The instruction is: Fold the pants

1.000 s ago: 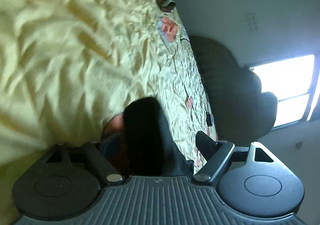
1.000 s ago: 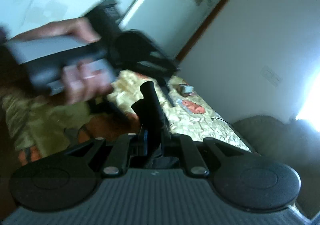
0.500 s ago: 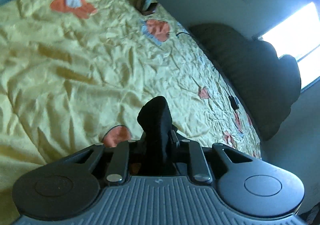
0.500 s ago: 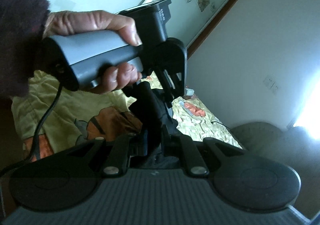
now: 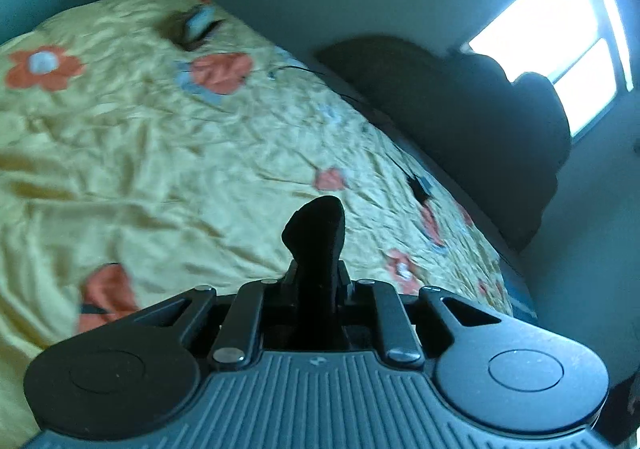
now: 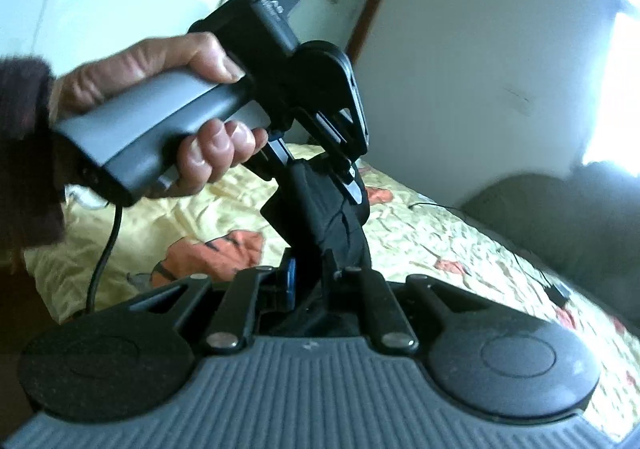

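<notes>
Matt black cloth pants [image 5: 316, 245]; crinkled yellow cloth bedspread [image 5: 160, 153].

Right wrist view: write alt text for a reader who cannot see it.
The right gripper is shut on bunched black pants, which the left gripper, held in the person's hand, also clamps just above. Below lies a yellow floral bedspread, with a white wall behind.

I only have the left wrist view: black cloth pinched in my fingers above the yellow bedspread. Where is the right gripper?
Observer: The right gripper is shut on the black pants too.
Operator: How near are the two?
Observer: Close together; the left gripper hangs right above the right one, clamping the same bunch of cloth.
Operator: Who is holding mine?
Observer: A bare hand with a dark sleeve wraps its grey handle.
</notes>
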The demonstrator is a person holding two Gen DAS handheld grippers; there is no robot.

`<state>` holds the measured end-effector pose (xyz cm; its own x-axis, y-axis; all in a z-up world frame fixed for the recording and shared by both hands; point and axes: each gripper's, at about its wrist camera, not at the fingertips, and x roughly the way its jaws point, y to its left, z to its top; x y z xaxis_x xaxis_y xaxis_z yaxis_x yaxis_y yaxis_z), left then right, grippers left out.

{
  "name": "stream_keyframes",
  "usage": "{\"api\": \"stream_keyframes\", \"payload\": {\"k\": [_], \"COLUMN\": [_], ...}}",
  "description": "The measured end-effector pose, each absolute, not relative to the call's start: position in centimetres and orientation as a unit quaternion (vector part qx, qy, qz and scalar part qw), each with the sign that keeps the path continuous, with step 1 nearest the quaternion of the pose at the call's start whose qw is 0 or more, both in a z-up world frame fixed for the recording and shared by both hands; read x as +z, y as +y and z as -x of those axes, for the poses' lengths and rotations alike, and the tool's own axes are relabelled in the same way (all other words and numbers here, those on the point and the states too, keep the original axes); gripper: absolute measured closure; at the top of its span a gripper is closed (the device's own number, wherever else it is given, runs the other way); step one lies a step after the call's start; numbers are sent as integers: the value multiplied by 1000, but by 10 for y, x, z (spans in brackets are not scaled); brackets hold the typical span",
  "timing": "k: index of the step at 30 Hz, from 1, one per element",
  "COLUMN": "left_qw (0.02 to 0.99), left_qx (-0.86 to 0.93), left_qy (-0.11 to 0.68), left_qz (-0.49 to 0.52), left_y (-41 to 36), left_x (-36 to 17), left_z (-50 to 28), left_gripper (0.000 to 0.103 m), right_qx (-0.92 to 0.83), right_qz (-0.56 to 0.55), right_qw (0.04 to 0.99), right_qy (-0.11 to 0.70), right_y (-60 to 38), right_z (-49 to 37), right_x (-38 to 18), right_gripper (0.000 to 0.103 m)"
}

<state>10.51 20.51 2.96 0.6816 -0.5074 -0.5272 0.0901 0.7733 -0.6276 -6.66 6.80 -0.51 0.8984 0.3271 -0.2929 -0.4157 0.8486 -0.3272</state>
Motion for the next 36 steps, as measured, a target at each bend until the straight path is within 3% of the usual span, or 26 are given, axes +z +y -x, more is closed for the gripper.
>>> {"api": "stream_keyframes", "payload": {"k": [11, 36], "left_qw": [868, 835], "left_qx": [-222, -288], "left_qy": [389, 462], "left_qz": [217, 76], "left_y": [74, -174], "left_x": [50, -4], "left_z": [-115, -118], "left_gripper": [89, 91], "right_qx": [129, -23], "right_qz": [78, -169], "right_qw": [981, 964], "right_qy": [123, 202], "right_y": [-30, -251], "right_z": [75, 99], "right_x": [8, -51], "right_gripper": [93, 96]}}
